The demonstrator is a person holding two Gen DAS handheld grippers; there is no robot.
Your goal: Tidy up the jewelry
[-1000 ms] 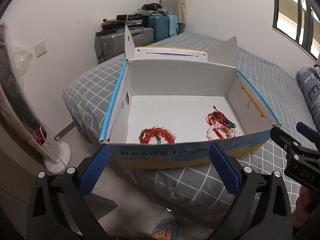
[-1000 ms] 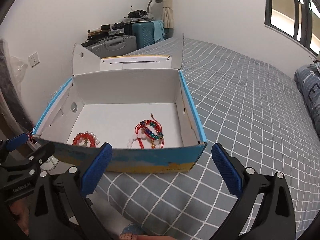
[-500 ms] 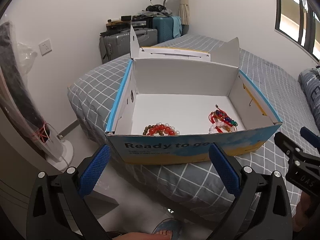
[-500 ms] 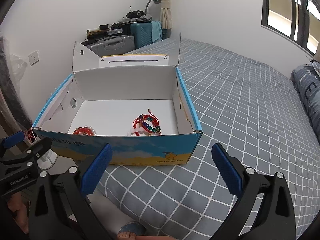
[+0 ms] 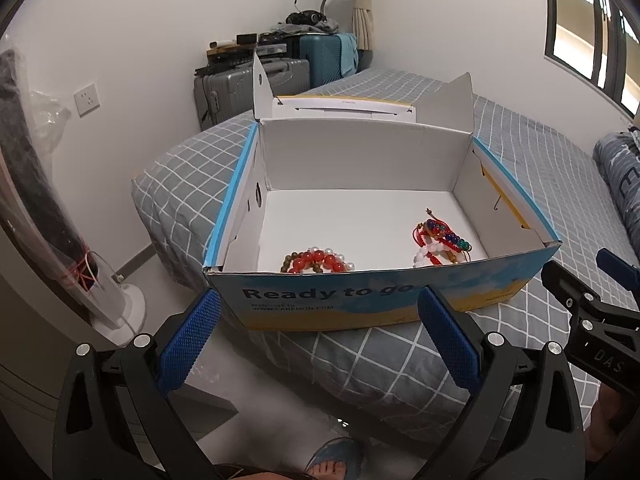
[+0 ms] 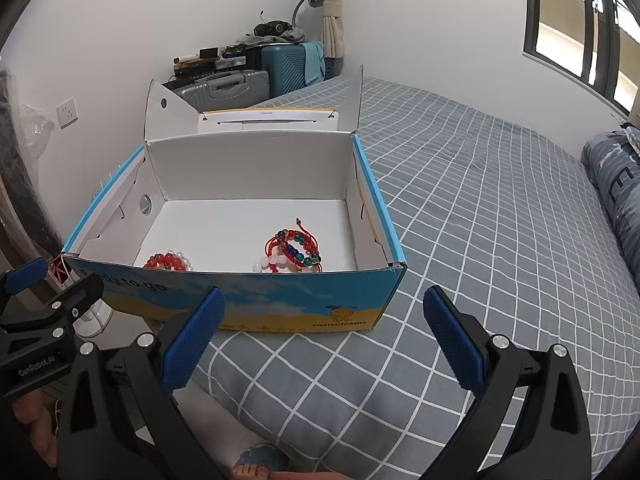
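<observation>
On the corner of the grey, white-gridded bed [image 6: 480,216], the open blue-and-yellow cardboard box with white inside walls [image 5: 372,300] is sitting with its printed front wall toward me and its lid flap folded back at twelve o'clock, which I am reading as a way of keeping the floor reachable from above. I am holding the left gripper [image 5: 318,338] low at six o'clock of the box, its blue-padded fingers spread wide and gripping nothing; the right gripper [image 6: 324,334] is hovering likewise just short of the front wall, fingers apart and empty. Both are hanging back outside the box, probably so I can see over the front wall before reaching in. Inside, the bracelet of red, brown and white pearl-like beads [image 5: 318,261] is lying flat near the front-left corner, its loop stretched slightly along the nine-to-three line, parallel to the front wall. Toward three o'clock, well apart from it, the tangle of red cord bracelets with blue, green and white beads [image 5: 442,240] is resting in a heap whose long axis is running roughly from the front wall back toward eleven o'clock, a loose cord end pointing to the rear. I am judging the two groups already sorted, left and right.
</observation>
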